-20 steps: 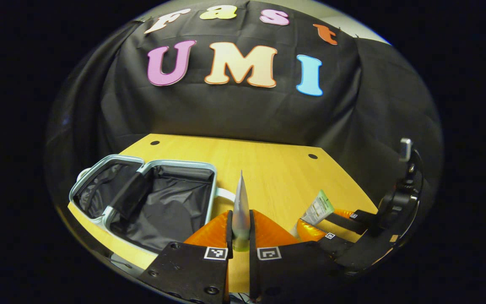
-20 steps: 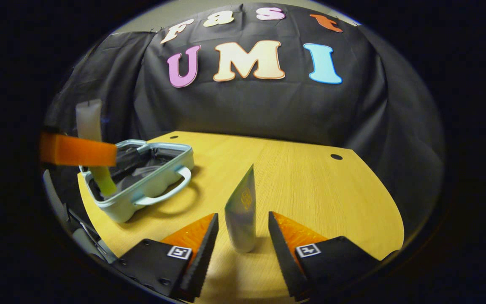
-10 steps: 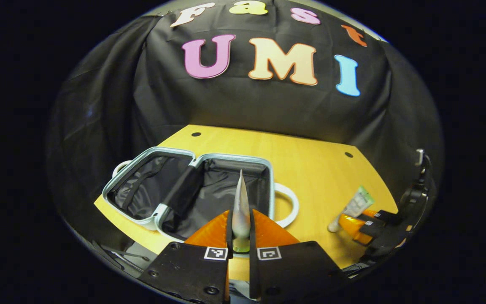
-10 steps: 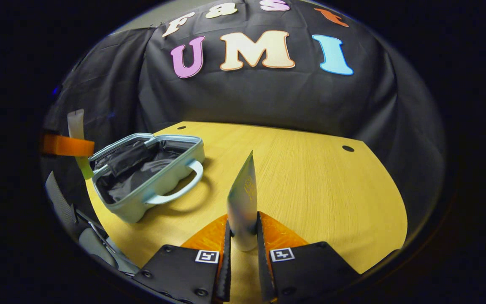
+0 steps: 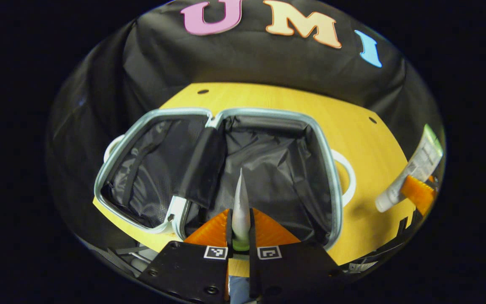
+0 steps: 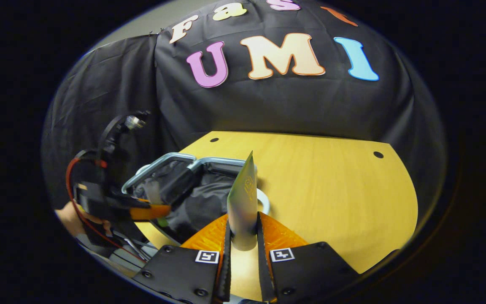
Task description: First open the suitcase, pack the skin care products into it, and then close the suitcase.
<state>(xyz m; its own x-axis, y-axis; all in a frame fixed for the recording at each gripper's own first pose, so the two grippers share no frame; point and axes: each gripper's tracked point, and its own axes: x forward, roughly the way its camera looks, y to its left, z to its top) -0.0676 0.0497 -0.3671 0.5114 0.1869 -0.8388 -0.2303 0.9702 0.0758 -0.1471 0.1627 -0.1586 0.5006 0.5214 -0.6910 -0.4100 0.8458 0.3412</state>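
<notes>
The light-blue suitcase (image 5: 325, 152) lies open on the wooden table, both black-lined halves facing up. My left gripper (image 5: 241, 226) hangs over the near edge of its right half, shut on a slim grey tube (image 5: 240, 207) with a green cap. At the right edge, my right gripper (image 5: 411, 191) holds a white tube (image 5: 420, 160) above the table. In the right gripper view, my right gripper (image 6: 243, 236) is shut on that silver-white tube (image 6: 243, 198). To its left, the left gripper (image 6: 152, 211) sits over the suitcase (image 6: 171, 159).
The table (image 6: 331, 190) stretches bare to the right of the suitcase, with small dark holes near its far corners. A white carry handle (image 5: 349, 177) sticks out from the suitcase's right side. A hand (image 6: 72, 219) holds the left gripper's black body.
My left gripper carried its tube left and down, over the open suitcase. My right gripper shut on the standing tube, lifted it and swung toward the suitcase.
</notes>
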